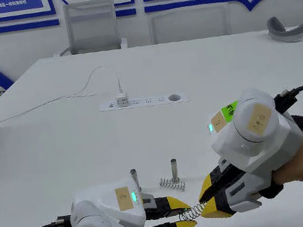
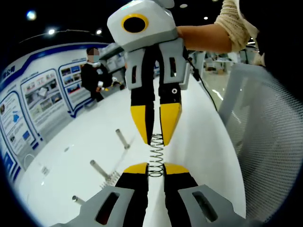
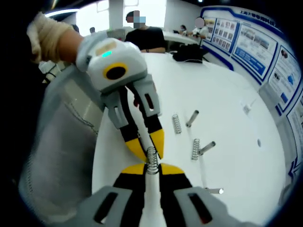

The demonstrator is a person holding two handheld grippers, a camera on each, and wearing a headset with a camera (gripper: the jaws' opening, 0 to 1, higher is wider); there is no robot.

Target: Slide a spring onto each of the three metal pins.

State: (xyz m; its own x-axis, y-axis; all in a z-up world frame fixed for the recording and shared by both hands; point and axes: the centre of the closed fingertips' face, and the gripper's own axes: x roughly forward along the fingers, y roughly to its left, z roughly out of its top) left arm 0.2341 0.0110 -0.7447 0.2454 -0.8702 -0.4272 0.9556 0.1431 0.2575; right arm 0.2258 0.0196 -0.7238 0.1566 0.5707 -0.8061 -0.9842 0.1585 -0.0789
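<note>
A small steel spring (image 1: 193, 211) hangs stretched between my two grippers, above the table's near edge. My left gripper (image 1: 188, 216) is shut on one end and my right gripper (image 1: 203, 204) is shut on the other. In the left gripper view the spring (image 2: 156, 155) runs from my own jaws up to the right gripper (image 2: 156, 138). Two upright metal pins (image 1: 135, 179) (image 1: 174, 170) stand behind the grippers. A third pin (image 3: 215, 191) lies nearest the right gripper. One loose spring (image 1: 171, 184) lies by the middle pin, another (image 3: 176, 124) near the far pin (image 3: 191, 118).
A white power strip (image 1: 143, 101) with a plugged-in charger and cable lies mid-table. A grey curved object (image 1: 288, 30) sits at the far right. Chairs (image 1: 92, 27) stand behind the white table (image 1: 57, 142). People stand in the room beyond.
</note>
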